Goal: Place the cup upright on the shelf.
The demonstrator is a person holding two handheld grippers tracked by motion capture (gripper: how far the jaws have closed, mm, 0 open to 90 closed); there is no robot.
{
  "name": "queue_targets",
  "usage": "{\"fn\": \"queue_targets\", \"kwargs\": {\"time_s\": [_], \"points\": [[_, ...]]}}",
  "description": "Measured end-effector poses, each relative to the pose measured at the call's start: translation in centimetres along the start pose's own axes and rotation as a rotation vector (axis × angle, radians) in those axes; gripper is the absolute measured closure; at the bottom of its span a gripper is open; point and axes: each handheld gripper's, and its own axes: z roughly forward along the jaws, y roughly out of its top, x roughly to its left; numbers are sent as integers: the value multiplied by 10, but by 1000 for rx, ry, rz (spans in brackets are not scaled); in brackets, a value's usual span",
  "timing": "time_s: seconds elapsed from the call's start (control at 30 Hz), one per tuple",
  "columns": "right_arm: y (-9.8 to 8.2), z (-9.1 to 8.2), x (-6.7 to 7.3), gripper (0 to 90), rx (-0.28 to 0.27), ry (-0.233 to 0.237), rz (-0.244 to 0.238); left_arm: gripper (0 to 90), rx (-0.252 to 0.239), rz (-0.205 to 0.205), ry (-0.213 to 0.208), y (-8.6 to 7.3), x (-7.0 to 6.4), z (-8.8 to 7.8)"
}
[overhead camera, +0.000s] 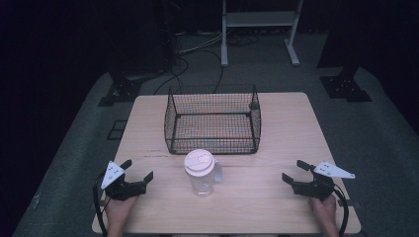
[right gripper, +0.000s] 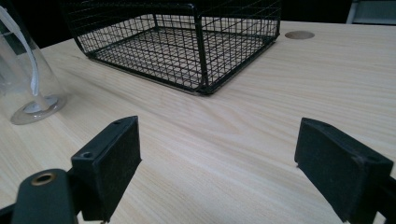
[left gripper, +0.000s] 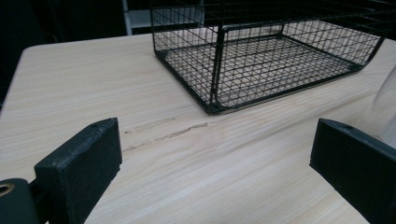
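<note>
A clear plastic cup (overhead camera: 200, 174) with a pale pink lid stood upright near the front middle of the light wooden table (overhead camera: 286, 133), between the two hand-held grippers and well apart from both. Just behind the cup sat a black wire basket (overhead camera: 213, 120), empty, with its open top facing up and its near wall close to the cup but not touching it.

The left hand-held gripper (overhead camera: 140, 170) rested low over the table's front left area, gripped by a hand (overhead camera: 118, 206) that came in from the bottom edge. Its jaws stood wide apart and held nothing. In the left gripper view the left hand-held gripper (left gripper: 212, 161) showed bare wood between its two black jaws, the wire basket (left gripper: 261, 56) lay ahead, and a sliver of the clear cup (left gripper: 385, 107) showed at the right edge, beyond the right jaw.

The right hand-held gripper (overhead camera: 295, 172) lay over the front right area, held by the other hand (overhead camera: 324, 210), its jaws likewise spread wide and empty, pointing toward the cup. In the right gripper view the right hand-held gripper (right gripper: 217, 156) framed bare table between its jaws; the cup (right gripper: 28, 79) stood at the far left, its base resting flat on the wood, and the basket (right gripper: 182, 42) lay ahead. A small round hole (right gripper: 299, 34) marked the tabletop beyond the basket's corner.
</note>
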Motion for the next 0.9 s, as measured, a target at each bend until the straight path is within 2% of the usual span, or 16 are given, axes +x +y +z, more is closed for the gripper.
{"fn": "queue_targets", "kwargs": {"time_s": [0.13,0.3,0.4,0.53,0.9], "points": [[0,0,0,134,0,0,2,12,0,-4,-18,-1,-1,2],[0,0,1,135,4,3,-7,12,13,-5,-14,-1,-2,3],[0,0,2,134,6,5,-13,12,8,6,-31,0,-6,3],[0,0,2,134,7,5,-13,12,6,21,-30,1,-12,2],[0,0,2,134,2,11,-16,12,0,42,-94,6,-25,3]]}}
